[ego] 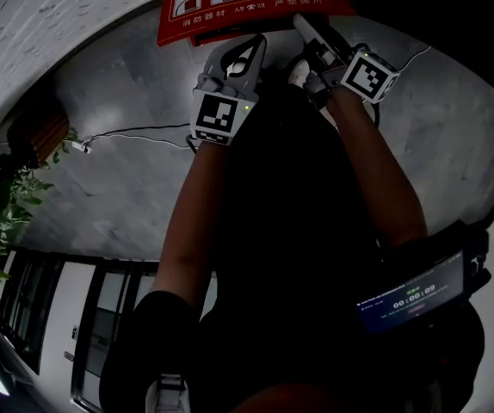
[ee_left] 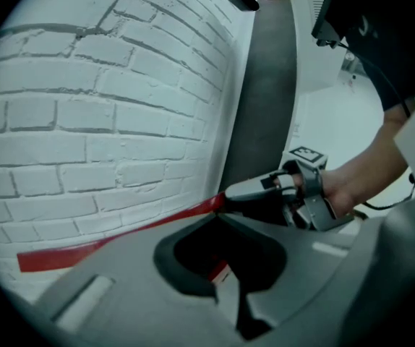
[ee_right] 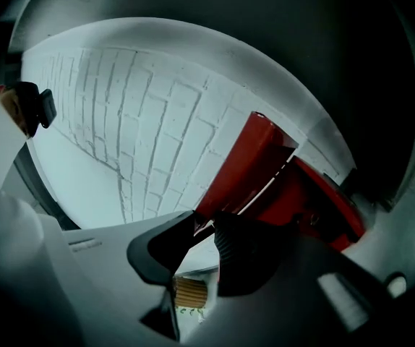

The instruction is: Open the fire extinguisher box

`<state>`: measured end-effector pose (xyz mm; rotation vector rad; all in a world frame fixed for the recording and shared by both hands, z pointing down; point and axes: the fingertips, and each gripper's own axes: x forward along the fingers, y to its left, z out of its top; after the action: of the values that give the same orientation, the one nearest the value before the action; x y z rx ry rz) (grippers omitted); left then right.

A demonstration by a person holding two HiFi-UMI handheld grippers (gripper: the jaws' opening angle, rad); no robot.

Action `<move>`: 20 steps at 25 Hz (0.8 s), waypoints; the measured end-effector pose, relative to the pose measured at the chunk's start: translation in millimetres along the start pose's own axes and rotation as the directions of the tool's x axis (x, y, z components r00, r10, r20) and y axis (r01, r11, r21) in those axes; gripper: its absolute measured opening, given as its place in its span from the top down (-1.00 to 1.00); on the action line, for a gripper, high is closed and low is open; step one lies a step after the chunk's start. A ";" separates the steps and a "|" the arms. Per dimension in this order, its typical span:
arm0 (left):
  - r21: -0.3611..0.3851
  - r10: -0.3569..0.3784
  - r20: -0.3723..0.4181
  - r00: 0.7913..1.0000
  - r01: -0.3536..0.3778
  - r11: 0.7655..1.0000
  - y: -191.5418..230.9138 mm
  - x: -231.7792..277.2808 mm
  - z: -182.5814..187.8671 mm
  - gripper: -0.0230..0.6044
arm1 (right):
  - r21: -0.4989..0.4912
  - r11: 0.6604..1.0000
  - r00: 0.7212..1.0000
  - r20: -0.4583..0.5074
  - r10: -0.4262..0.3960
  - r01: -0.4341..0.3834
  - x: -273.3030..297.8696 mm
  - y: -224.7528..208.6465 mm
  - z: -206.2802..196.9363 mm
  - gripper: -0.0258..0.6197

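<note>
You're holding your left tool (ego: 247, 52) just beside the red lid (ee_right: 247, 168), jaws standing slightly apart, gripping nothing. Your right tool (ee_right: 204, 221) is clamping that lid's edge, and the fire extinguisher box (ego: 230, 15) is sitting against the brick wall (ee_left: 106, 107) beyond.

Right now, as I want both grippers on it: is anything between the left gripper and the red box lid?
Nothing visible. The left gripper, jaws apart, faces the bare edge of the red lid by the brick wall; the right gripper is shut on it farther along.
</note>
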<state>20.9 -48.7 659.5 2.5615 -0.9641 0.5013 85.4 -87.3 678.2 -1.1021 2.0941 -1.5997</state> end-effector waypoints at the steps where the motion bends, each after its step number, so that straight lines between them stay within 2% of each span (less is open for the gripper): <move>1: -0.002 0.003 0.003 1.000 -0.003 1.000 1.8 -0.4 0.3 0.92 | -0.012 1.000 1.000 0.002 0.011 -0.011 2.7 3.1 3.8 0.65; 4: -0.007 0.011 0.013 1.000 -0.011 1.000 7.6 -2.2 2.1 0.92 | -0.069 0.997 1.000 0.004 0.029 -0.029 9.9 11.1 14.9 0.67; 8: -0.011 0.019 0.027 0.999 -0.018 1.000 14.4 0.6 7.9 0.92 | -0.141 0.990 1.000 0.008 -0.005 0.006 15.6 12.2 35.4 0.68; 14: -0.012 0.017 0.047 0.999 -0.017 1.000 13.9 4.4 24.2 0.92 | -0.206 0.973 0.994 0.019 0.109 -0.102 35.9 33.9 70.3 0.68; 20: -0.015 0.020 0.065 0.998 -0.019 1.000 18.3 -4.6 37.2 0.92 | -0.239 0.966 0.993 0.032 0.114 -0.103 52.4 47.9 92.9 0.68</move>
<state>12.6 -75.6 628.7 2.5720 -1.0117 0.4170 89.9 -184.8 613.8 -1.0629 2.3174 -1.2881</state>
